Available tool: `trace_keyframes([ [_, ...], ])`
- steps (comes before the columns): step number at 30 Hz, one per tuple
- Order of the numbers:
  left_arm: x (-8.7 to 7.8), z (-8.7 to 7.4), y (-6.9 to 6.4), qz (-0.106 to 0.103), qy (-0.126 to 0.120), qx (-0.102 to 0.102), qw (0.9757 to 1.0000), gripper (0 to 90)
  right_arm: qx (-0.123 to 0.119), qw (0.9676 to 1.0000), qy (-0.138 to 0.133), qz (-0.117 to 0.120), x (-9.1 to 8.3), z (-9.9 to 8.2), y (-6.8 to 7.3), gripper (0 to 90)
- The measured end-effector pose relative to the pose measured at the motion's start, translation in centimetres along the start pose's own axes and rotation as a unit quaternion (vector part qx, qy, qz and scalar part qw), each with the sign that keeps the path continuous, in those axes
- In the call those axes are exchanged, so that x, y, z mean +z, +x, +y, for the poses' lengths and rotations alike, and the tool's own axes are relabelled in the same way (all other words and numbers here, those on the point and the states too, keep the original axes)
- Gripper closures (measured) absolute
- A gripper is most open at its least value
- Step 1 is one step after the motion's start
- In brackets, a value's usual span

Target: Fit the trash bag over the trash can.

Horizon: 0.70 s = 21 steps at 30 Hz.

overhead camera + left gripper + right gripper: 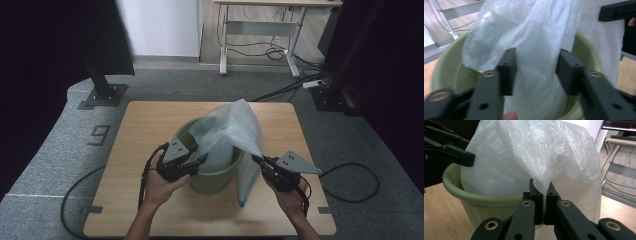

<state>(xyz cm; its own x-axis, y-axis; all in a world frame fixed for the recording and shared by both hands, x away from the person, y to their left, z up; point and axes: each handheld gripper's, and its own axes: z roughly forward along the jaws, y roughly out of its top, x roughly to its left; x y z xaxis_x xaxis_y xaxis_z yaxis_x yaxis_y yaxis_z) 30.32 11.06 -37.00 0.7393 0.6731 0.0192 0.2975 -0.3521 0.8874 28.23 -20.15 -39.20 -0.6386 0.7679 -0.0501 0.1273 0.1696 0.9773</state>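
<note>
A pale green plastic bin (215, 182) stands on the wooden table (145, 130) with a translucent white plastic bag (235, 127) partly in it and draped over its right side. My left gripper (200, 155) is at the bin's near-left rim. In the left gripper view its jaws (536, 71) stand apart with loose bag film (536, 37) between them, not pinched. My right gripper (256, 159) is to the right of the bin. In the right gripper view it (543, 192) is shut on a fold of the bag (524, 152), holding that edge up beside the bin (474, 197).
The bin sits near the table's front middle. Bare wood lies to its left and behind it. A desk frame (260, 30) and loose cables (295, 85) are on the carpet beyond the table. Black stands (102, 85) flank the far corners.
</note>
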Motion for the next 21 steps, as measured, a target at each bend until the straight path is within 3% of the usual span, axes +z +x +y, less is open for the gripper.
trace_keyframes([
  [4,0.9,0.3,-0.1,-0.009,0.014,-0.003,0.9999,72.0,0.01,0.9999,-0.003,0.008,0.0,-0.5,-0.1,79.8],
  [5,1.1,0.4,-0.1,-0.011,0.02,-0.004,0.9997,74.6,0.013,0.9999,-0.004,0.01,-0.1,-0.7,0.0,74.4],
  [7,1.4,0.5,-0.2,-0.01,0.028,-0.002,0.9996,78.8,0.02,0.9998,-0.008,-0.001,0.0,-1.3,0.2,61.4],
  [12,1.7,0.6,0.1,-0.015,0.032,-0.009,0.9993,85.0,0.049,0.9976,-0.016,-0.045,-0.3,-3.5,1.0,41.1],
  [16,1.5,0.4,0.5,-0.016,0.032,-0.009,0.9993,87.6,0.075,0.9951,-0.011,-0.063,-0.6,-5.6,1.4,36.1],
  [21,1.2,0.4,0.7,-0.016,0.026,-0.015,0.9994,89.5,0.097,0.9933,-0.009,-0.062,-0.9,-7.5,1.7,34.7],
])
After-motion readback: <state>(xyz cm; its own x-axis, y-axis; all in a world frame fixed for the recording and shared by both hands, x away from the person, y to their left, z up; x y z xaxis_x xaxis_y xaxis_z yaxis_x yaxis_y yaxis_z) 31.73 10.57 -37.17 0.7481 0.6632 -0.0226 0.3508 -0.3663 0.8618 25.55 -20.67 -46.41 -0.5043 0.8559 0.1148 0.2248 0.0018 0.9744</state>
